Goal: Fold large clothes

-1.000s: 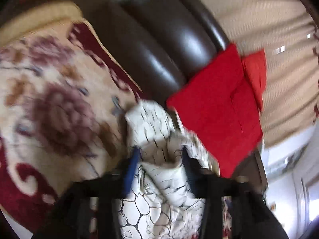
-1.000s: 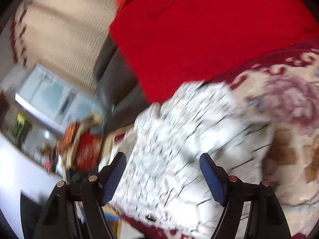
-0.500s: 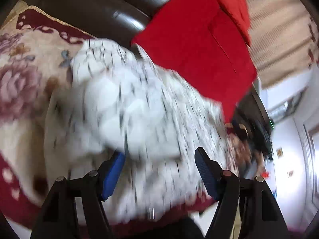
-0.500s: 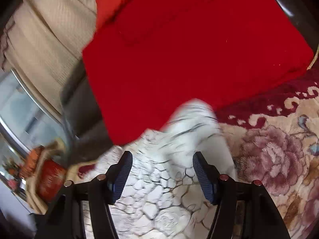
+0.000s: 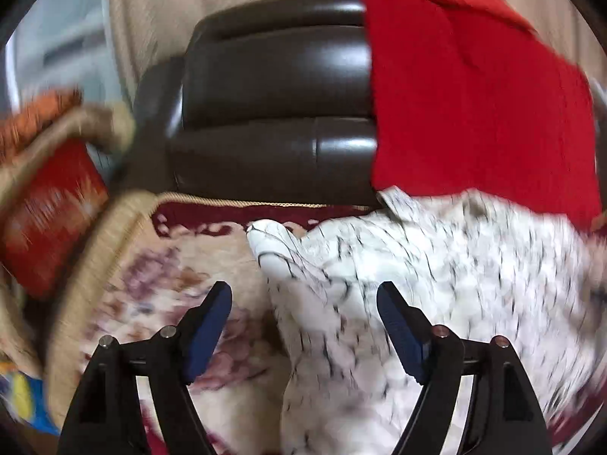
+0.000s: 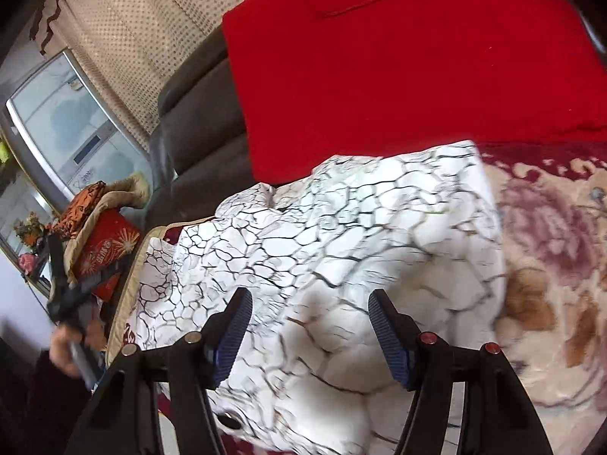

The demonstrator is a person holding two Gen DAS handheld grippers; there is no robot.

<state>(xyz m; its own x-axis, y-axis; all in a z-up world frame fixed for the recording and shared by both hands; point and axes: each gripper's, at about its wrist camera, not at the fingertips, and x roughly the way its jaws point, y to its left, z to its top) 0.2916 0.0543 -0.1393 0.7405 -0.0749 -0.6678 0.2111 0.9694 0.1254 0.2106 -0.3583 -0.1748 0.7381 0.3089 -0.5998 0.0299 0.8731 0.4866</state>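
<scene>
A white garment with a black crackle print lies bunched on a floral blanket that covers a sofa seat. My left gripper hovers over the garment's left edge. Its jaws are opening, and the blue pads touch no cloth. In the right wrist view the same garment spreads beneath my right gripper. That gripper is open above the cloth, with nothing pinched. A hand at the far left of that view holds the other gripper's handle.
A red cloth hangs over the dark leather sofa back, just behind the garment. A woven basket with a red box stands past the blanket's left edge. Beige curtains and a window lie behind.
My left gripper let go of the bunched cloth, opened wide, rolled and drew back to the left. The garment dropped onto the blanket. My right gripper's fingers narrowed slightly as it swung over the garment.
</scene>
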